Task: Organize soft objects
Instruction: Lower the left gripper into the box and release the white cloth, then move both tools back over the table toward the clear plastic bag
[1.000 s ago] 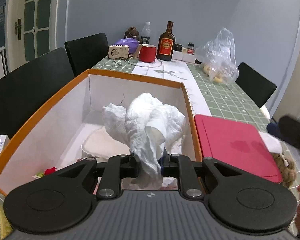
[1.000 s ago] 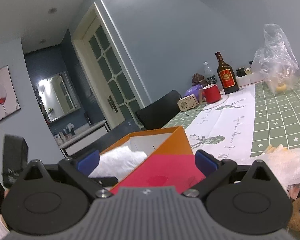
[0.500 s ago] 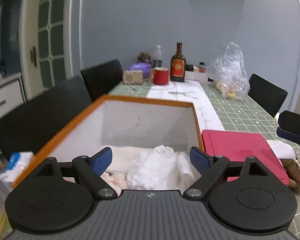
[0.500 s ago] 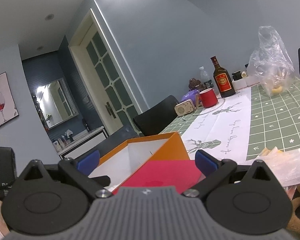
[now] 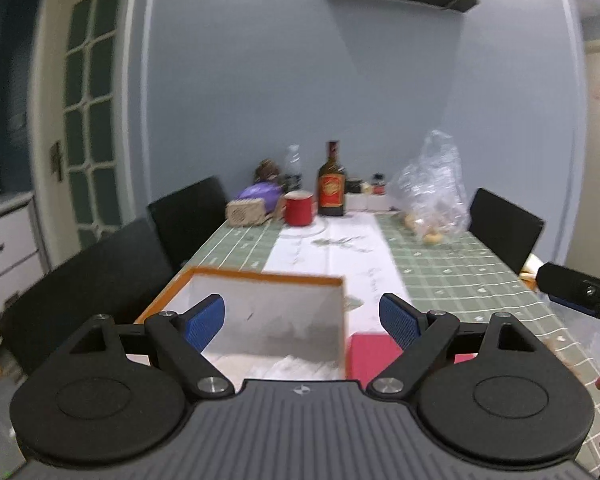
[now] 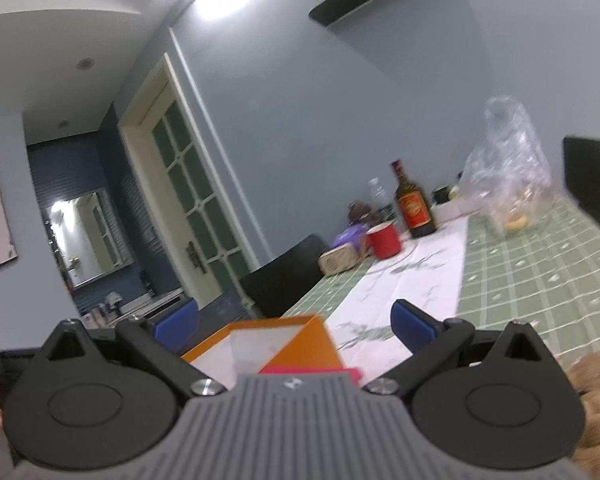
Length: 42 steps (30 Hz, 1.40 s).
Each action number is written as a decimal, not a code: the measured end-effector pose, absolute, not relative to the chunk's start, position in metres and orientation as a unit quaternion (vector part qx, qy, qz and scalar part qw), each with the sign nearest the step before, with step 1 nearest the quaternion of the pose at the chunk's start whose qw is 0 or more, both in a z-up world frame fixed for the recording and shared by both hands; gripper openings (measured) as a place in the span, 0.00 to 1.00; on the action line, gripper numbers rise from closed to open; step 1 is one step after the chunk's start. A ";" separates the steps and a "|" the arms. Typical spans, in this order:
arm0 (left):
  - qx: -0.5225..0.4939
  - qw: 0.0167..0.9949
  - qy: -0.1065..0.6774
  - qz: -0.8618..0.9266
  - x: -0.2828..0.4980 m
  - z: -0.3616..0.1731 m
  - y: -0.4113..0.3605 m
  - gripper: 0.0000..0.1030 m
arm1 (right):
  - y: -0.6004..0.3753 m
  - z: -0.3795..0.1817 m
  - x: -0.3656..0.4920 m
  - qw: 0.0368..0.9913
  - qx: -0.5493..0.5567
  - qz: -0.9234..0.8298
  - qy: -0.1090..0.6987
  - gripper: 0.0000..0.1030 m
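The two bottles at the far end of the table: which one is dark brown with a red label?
The taller bottle, standing just right of the red mug. The other bottle, behind and to its left, is clear plastic and has no red label.

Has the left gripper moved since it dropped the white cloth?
Yes. The left gripper has risen and pulled back: the orange box now sits lower and smaller in its view.

Black gripper (image 5: 302,322) w/ blue pads (image 5: 204,322), silver screws (image 5: 211,382).

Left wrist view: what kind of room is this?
Likely a home dining room: a long table in a green checked cloth, black chairs along its sides, and a liquor bottle beside a red mug at the far end.
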<state>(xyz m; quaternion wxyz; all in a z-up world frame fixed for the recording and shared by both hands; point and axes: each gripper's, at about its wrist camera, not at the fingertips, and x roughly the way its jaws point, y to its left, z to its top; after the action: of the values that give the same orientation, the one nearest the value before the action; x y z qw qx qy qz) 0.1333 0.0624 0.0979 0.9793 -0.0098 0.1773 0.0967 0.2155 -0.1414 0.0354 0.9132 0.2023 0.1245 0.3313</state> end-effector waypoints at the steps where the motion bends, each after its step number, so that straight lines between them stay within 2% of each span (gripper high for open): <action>1: -0.005 0.981 0.173 0.090 0.136 0.102 0.058 0.99 | -0.148 0.037 0.214 0.920 0.196 0.318 0.120 0.97; 6: 0.011 0.987 0.155 0.038 0.158 0.115 0.031 0.99 | -0.179 0.028 0.216 0.941 0.171 0.268 0.117 0.97; 10: 0.007 0.985 0.171 -0.025 0.184 0.111 0.014 0.99 | -0.205 0.003 0.225 0.948 0.198 0.202 0.142 0.97; 22: 0.053 0.973 0.194 -0.113 0.219 0.087 -0.013 0.99 | -0.217 -0.037 0.256 0.948 0.168 0.058 0.262 0.97; 27: 0.044 0.970 0.203 -0.124 0.217 0.089 -0.010 0.99 | -0.204 -0.037 0.255 0.953 0.157 0.083 0.246 0.97; 34: 0.021 0.971 0.198 -0.134 0.207 0.099 -0.002 0.99 | -0.150 -0.040 0.245 0.966 0.032 0.154 0.204 0.97; 42: 0.004 0.970 0.208 -0.129 0.211 0.101 0.002 0.99 | -0.127 -0.046 0.249 0.970 -0.015 0.140 0.196 0.98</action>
<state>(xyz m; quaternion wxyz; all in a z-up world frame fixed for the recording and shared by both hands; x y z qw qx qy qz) 0.2108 0.0023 0.1007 0.9697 0.0039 0.2078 -0.1286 0.2494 -0.1272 -0.0465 0.9703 -0.0145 0.1965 0.1403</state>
